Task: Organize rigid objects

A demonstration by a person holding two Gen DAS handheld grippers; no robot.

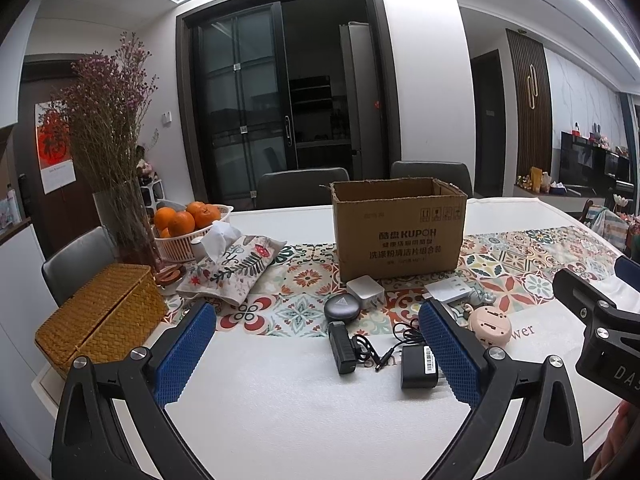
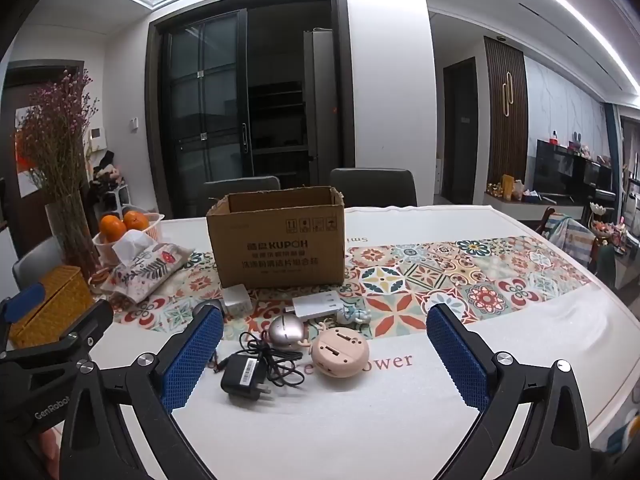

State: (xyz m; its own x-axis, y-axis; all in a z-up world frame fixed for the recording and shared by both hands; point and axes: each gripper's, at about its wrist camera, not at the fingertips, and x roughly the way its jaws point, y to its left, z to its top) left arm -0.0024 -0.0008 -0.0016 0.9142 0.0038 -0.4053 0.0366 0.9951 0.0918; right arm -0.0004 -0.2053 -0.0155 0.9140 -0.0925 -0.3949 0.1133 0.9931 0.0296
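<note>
An open cardboard box [image 1: 400, 236] [image 2: 276, 244] stands on the patterned runner. In front of it lie small devices: a white charger cube [image 1: 366, 290] [image 2: 236, 298], a dark round case [image 1: 342, 309], a black stick-shaped device [image 1: 341, 346], a black power adapter with cord [image 1: 418, 366] [image 2: 244, 376], a white power strip [image 1: 450, 291] [image 2: 316, 306], a pink round gadget [image 1: 494, 326] [image 2: 340, 354] and a silver round gadget [image 2: 286, 331]. My left gripper [image 1: 316, 354] is open above the table's near side, empty. My right gripper [image 2: 324, 358] is open, empty, short of the pink gadget.
A wicker box [image 1: 100, 320] [image 2: 52, 306], a fabric tissue pouch [image 1: 232, 268] [image 2: 146, 266], a basket of oranges [image 1: 188, 228] [image 2: 124, 228] and a vase of dried flowers [image 1: 120, 184] stand at the left. Two chairs [image 1: 300, 186] are behind the table.
</note>
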